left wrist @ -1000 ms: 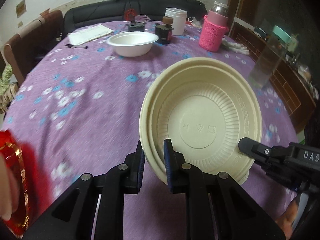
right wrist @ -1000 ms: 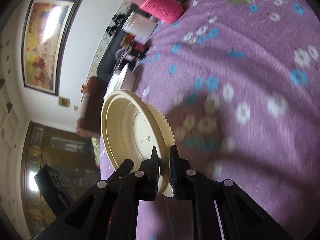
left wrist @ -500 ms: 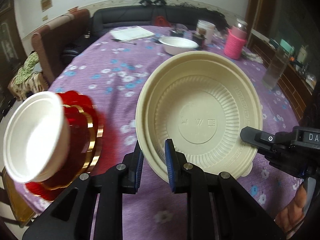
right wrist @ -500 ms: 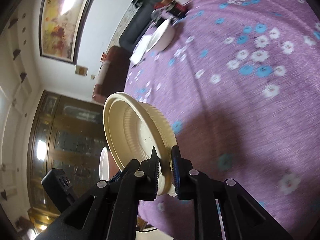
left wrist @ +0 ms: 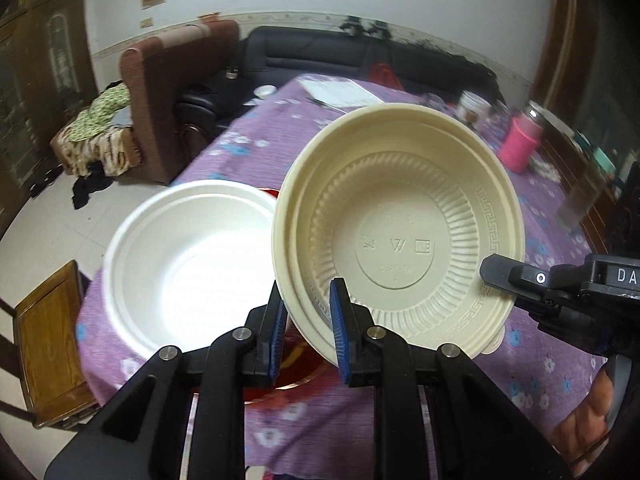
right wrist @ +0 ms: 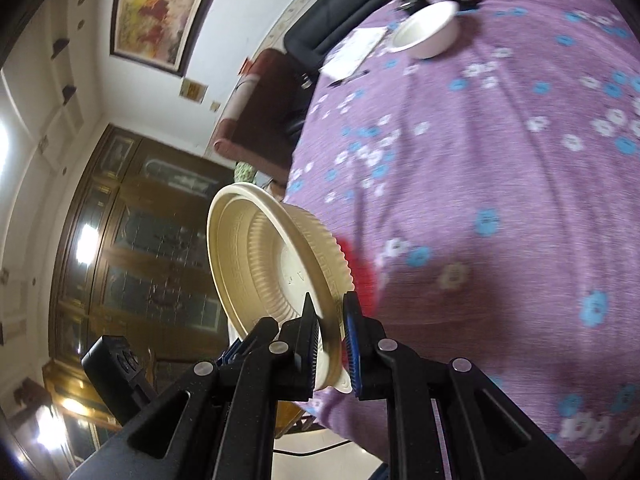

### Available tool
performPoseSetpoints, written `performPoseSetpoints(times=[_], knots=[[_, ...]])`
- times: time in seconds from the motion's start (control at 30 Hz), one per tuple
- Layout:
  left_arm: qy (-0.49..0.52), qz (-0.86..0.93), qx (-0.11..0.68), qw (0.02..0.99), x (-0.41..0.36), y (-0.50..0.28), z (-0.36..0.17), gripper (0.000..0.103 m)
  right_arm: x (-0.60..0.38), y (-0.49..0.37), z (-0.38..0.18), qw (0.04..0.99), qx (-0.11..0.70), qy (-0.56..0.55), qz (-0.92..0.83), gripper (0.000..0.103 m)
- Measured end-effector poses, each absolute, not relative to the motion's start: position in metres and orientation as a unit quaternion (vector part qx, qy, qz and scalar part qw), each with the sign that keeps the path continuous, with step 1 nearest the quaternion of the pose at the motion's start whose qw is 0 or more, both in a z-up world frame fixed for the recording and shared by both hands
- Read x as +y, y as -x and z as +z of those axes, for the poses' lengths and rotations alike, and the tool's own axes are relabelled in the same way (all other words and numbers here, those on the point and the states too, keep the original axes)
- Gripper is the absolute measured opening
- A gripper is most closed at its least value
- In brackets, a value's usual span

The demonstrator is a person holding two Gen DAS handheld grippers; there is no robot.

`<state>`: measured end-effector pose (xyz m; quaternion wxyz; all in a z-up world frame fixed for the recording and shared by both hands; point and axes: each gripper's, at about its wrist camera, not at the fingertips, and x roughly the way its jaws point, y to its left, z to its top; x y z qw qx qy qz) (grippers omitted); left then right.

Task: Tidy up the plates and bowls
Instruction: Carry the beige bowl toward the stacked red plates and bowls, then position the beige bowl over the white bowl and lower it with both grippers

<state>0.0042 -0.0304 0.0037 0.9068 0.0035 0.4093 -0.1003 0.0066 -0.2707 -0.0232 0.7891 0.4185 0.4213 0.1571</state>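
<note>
A cream ribbed bowl [left wrist: 400,232] hangs tilted above the purple flowered tablecloth [left wrist: 532,368], its inside facing the left wrist camera. My left gripper [left wrist: 307,320] is shut on its lower left rim. My right gripper [right wrist: 330,328] is shut on the opposite rim of the cream bowl [right wrist: 256,256]; in the left wrist view the right gripper's fingertip [left wrist: 496,274] shows at the bowl's right edge. To the left and lower sits a white bowl [left wrist: 188,268] on red gold-rimmed plates [left wrist: 296,364] near the table's edge. A second white bowl [right wrist: 426,30] stands far across the table.
A pink-sleeved bottle [left wrist: 520,144], a white jar [left wrist: 474,106] and papers [left wrist: 340,92] stand at the far side. A wooden chair [left wrist: 48,344] is beside the table's near left edge, with a brown armchair [left wrist: 172,92] and a black sofa [left wrist: 320,60] beyond. A hand [left wrist: 580,440] grips the right tool.
Both grippers have carried the cream bowl leftward across the table. The white bowl on the red plates has come from the left edge of view to just beside the held bowl.
</note>
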Motion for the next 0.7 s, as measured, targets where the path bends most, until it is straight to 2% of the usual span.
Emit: performPoseSetpoints(times=[0.7], knots=[[0.014,-0.035,0.401,0.915,0.031,-0.018,0.001,0.019,-0.186,-0.049,-0.013,0.777,0.446,-0.389,0.214,0.014]])
